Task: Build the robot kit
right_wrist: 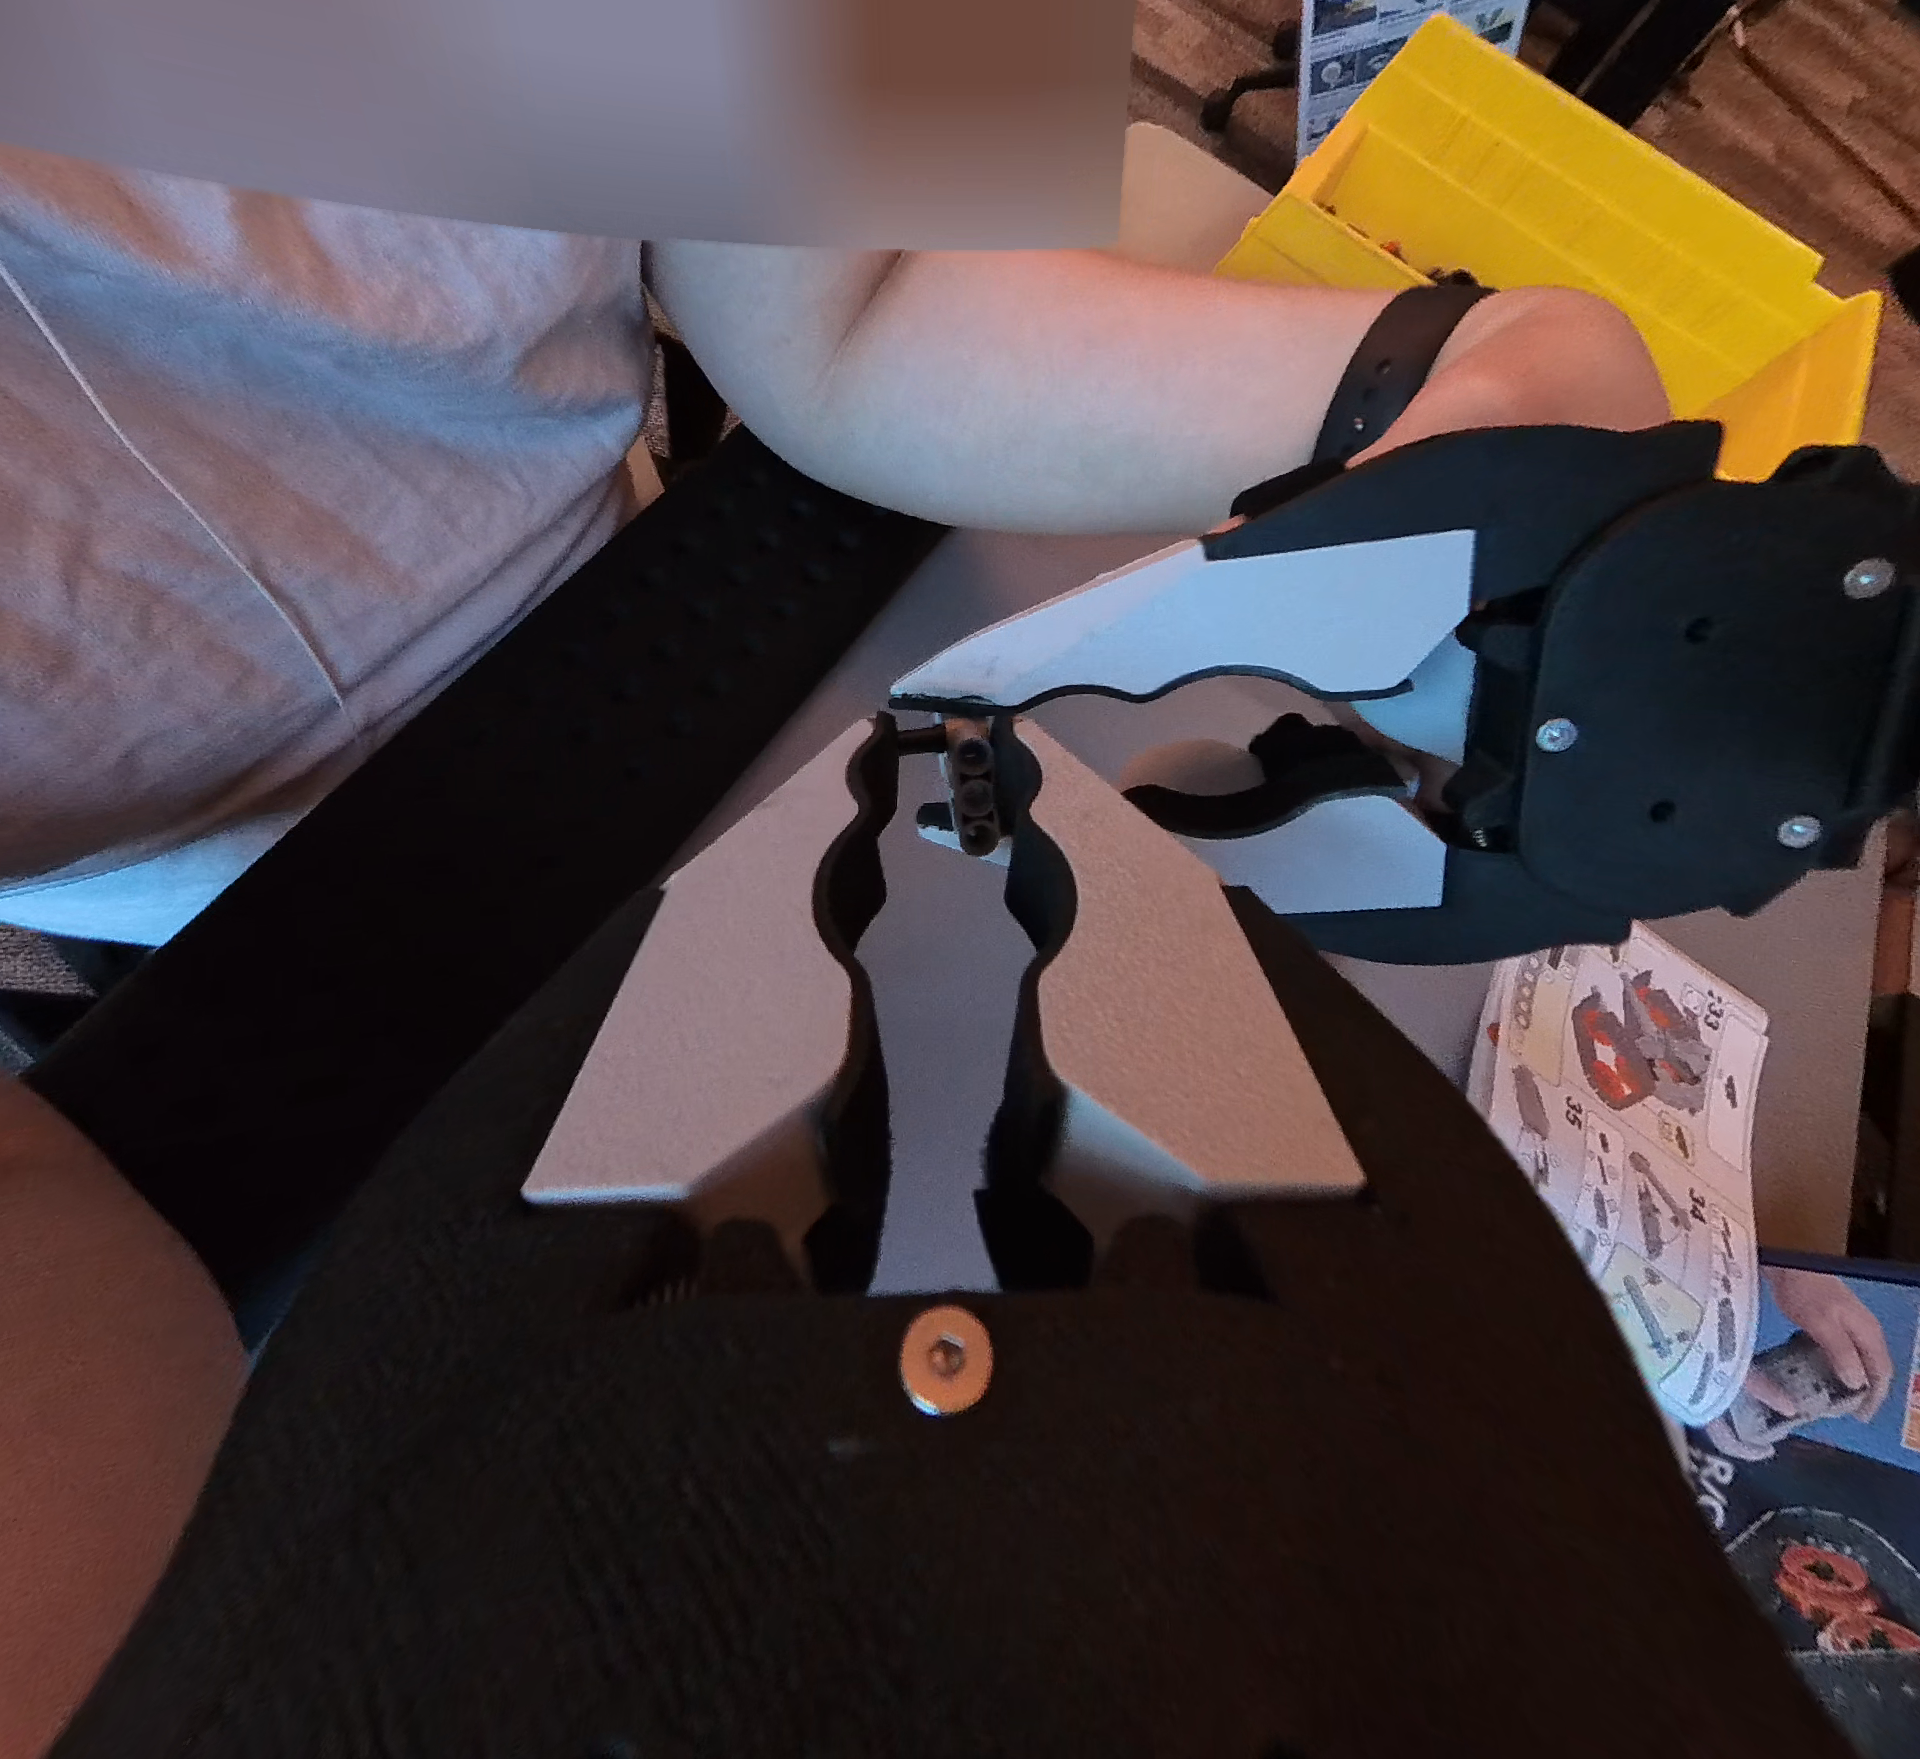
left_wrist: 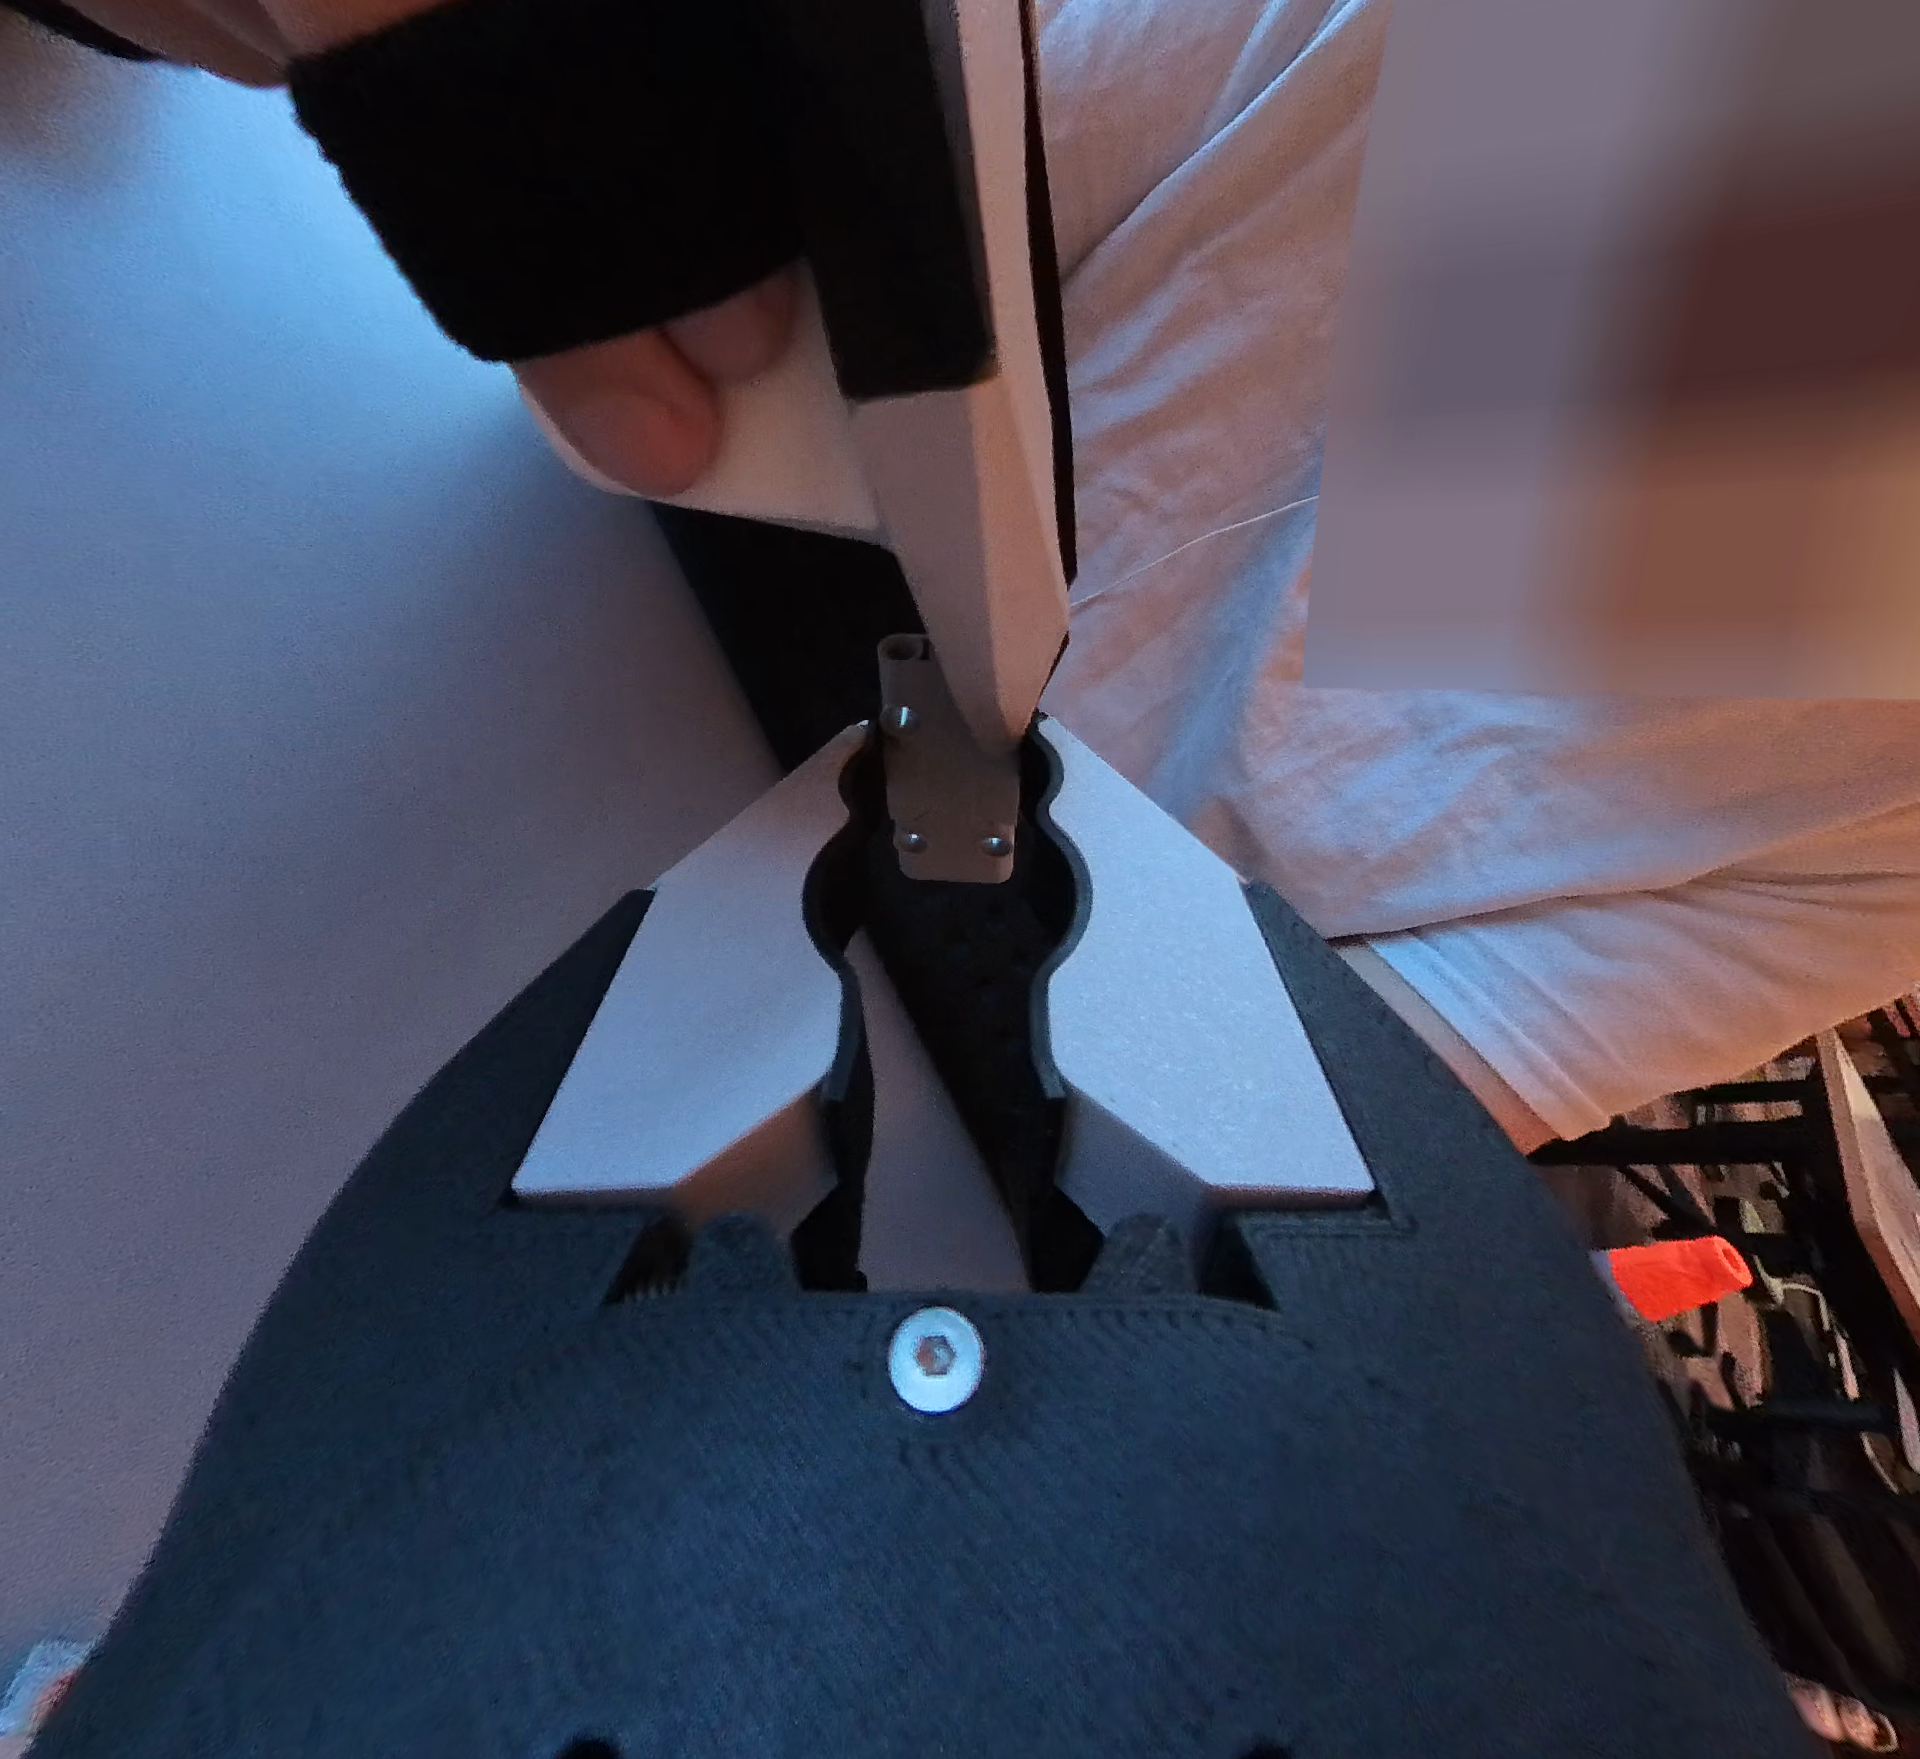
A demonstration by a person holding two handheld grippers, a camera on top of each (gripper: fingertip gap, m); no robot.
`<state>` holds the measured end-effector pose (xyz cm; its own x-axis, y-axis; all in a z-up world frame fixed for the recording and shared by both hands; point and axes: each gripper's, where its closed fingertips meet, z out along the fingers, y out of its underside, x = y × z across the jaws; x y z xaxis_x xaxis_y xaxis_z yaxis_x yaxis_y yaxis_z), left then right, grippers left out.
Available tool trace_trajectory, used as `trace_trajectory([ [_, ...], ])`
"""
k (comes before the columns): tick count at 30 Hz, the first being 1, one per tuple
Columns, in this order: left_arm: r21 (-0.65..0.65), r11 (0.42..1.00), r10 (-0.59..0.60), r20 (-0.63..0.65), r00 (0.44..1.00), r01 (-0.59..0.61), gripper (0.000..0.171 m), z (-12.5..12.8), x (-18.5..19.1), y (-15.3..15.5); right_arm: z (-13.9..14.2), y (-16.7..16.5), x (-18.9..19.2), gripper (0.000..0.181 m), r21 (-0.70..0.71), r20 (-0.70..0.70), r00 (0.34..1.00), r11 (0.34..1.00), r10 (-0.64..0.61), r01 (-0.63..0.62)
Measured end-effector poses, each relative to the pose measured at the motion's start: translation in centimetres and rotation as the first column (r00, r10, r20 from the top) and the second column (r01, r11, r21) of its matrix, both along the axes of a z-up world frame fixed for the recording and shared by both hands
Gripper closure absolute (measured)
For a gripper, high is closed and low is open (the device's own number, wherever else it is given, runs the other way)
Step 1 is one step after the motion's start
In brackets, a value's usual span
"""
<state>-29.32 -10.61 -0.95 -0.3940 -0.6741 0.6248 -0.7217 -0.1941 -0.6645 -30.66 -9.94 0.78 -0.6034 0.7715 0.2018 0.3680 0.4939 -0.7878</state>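
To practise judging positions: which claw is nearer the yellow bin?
Left. The left claw reaches in from the side of the yellow bin, holding the small grey piece; the right claw meets that piece from the opposite side, farther away.

Small grey pinned brick piece (left_wrist: pixel 951 800) between both claws' tips.
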Motion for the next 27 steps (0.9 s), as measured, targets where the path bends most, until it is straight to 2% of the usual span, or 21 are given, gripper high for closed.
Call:
trace_trajectory([
  [5, 0.034, 0.999, -0.023, 0.021, 1.0, 0.023, 0.149, 0.0, -0.3, -0.1, 0.1, 0.0, -0.4, 0.164, 0.036, -0.038, 0.999, 0.999, 0.032, -0.031],
  [11, 0.025, 0.998, 0.059, 0.037, 0.998, -0.06, 0.148, 0.3, -0.3, 1.3, 0.3, 1.3, -0.4, 0.164, 0.036, -0.06, 0.998, 0.999, -0.021, 0.024],
  [13, 0.007, 0.996, 0.087, 0.065, 0.994, -0.087, 0.148, 0.9, -0.7, 1.6, 1.3, 1.8, -0.9, 0.163, 0.006, -0.106, 0.993, 0.999, -0.052, 0.053],
  [14, -0.006, 0.993, 0.116, 0.103, 0.988, -0.116, 0.148, 1.8, -1.2, 2.0, 2.7, 2.4, -1.4, 0.16, -0.001, -0.188, 0.978, 0.996, -0.089, 0.091],
  [16, 0.01, 0.98, 0.194, 0.183, 0.964, -0.199, 0.148, 3.5, -3.0, 2.9, 6.4, 3.8, -1.9, 0.149, -0.05, -0.412, 0.898, 0.988, -0.156, 0.148],
  [18, 0.056, 0.94, 0.308, 0.282, 0.909, -0.336, 0.149, 5.4, -5.8, 3.9, 9.0, 5.0, -1.6, 0.157, -0.173, -0.549, 0.806, 0.974, -0.22, 0.148],
  [19, 0.063, 0.901, 0.386, 0.337, 0.859, -0.43, 0.149, 6.7, -7.2, 4.6, 9.1, 6.2, -1.9, 0.16, -0.237, -0.554, 0.786, 0.957, -0.276, 0.169],
  [21, 0.054, 0.808, 0.512, 0.429, 0.744, -0.587, 0.149, 9.0, -10.2, 5.6, 5.9, 8.6, -4.1, 0.162, -0.304, -0.436, 0.817, 0.916, -0.377, 0.26],
  [23, 0.042, 0.709, 0.593, 0.505, 0.628, -0.704, 0.149, 10.9, -12.9, 6.1, -0.4, 9.4, -6.9, 0.161, -0.256, -0.242, 0.889, 0.91, -0.388, 0.327],
  [25, 0.014, 0.646, 0.636, 0.543, 0.548, -0.763, 0.149, 12.1, -15.0, 5.8, -6.6, 8.9, -9.7, 0.163, -0.134, -0.092, 0.933, 0.933, -0.347, 0.334],
  [27, 0.002, 0.621, 0.645, 0.566, 0.513, -0.784, 0.149, 12.8, -16.2, 5.2, -11.6, 8.2, -11.7, 0.166, 0.087, 0.006, 0.975, 0.972, -0.222, 0.22],
])
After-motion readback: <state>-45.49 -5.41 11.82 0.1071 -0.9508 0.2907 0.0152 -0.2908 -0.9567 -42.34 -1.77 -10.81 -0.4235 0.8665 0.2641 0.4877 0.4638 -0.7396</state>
